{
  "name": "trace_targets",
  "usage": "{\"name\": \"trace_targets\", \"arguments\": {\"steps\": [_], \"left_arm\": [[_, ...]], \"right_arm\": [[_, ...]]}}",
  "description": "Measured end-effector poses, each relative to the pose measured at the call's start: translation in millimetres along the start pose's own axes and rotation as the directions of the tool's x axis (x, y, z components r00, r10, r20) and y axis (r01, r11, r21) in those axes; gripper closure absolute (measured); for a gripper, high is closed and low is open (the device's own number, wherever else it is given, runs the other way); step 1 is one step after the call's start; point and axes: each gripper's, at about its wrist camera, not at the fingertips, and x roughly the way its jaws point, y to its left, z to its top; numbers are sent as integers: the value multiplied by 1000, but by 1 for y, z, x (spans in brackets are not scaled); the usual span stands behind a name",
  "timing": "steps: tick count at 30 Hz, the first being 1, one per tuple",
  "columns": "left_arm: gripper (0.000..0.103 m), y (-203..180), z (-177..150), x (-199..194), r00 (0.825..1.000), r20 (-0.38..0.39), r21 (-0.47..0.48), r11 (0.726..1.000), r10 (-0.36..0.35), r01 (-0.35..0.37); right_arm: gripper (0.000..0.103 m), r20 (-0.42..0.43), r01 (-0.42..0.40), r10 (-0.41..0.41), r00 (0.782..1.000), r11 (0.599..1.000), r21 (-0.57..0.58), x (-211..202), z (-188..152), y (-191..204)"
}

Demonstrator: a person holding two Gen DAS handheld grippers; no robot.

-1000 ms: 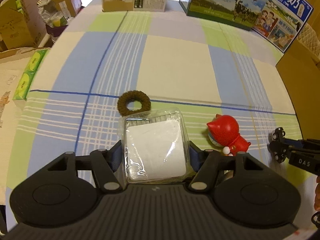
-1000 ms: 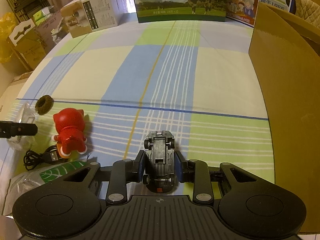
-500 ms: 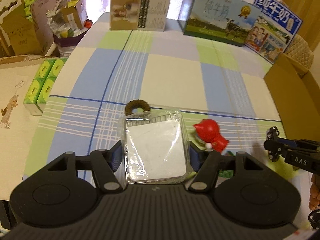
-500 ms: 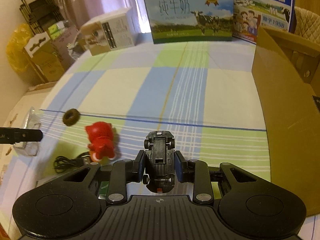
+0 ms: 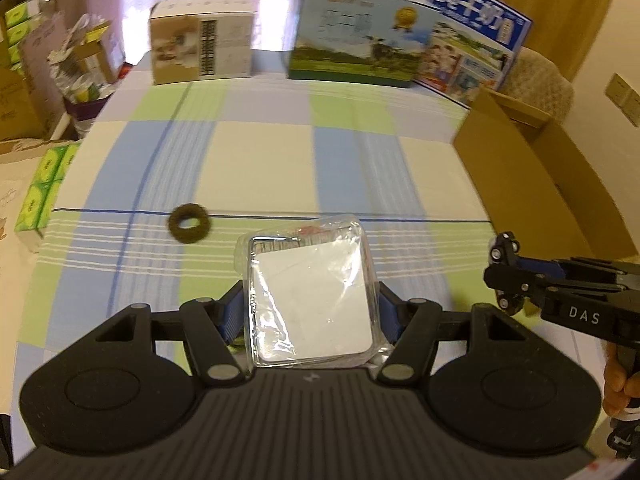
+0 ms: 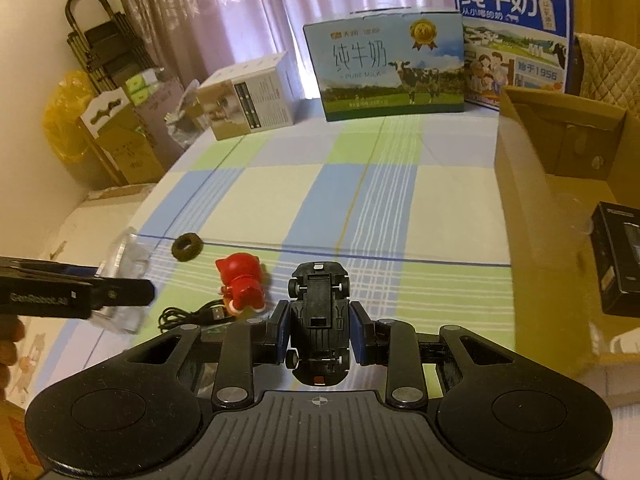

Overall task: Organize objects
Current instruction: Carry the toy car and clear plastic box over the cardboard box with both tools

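My left gripper (image 5: 310, 312) is shut on a clear plastic packet with a white card inside (image 5: 310, 292), held above the checked tablecloth. My right gripper (image 6: 320, 334) is shut on a black toy car (image 6: 319, 320), upside down with its wheels showing, also lifted off the table. In the left wrist view the right gripper (image 5: 504, 276) comes in from the right edge. On the cloth lie a brown hair ring (image 5: 189, 223), a red cat figure (image 6: 240, 282) and a black USB cable (image 6: 192, 316). An open cardboard box (image 6: 532, 168) stands at the right.
Two milk cartons (image 6: 394, 66) and a beige box (image 6: 250, 98) stand along the table's far edge. Inside the cardboard box sits a black item (image 6: 620, 260). Green tissue packs (image 5: 40, 192) and cartons lie left of the table. A hand (image 5: 620, 376) holds the right gripper.
Both grippers have risen and pulled back with their loads; the table looks farther away. The red figure has slipped behind the packet in the left wrist view, and the box interior has come into the right view.
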Motion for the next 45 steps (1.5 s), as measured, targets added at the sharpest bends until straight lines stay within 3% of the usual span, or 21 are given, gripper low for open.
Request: {"name": "trace_targets", "arguments": {"steps": [11,27,37,45], "left_arm": [[42,-84,4,-10,996,35,86,993,-81,77],[42,-219,27,11,979,57,219,959,-197,180],[41,-282,57,51,978,53,264,947,-204,183],[41,-309,91,92,986,50,274,951,-161,141]], "right_arm": [[76,96,-14,12,995,1000,15,-67,1,-34],[76,187,72,-90,978,992,100,-139,3,-136],[76,193,94,-120,974,986,137,-136,21,-203],[76,191,112,-135,972,986,126,-111,48,-242]]}}
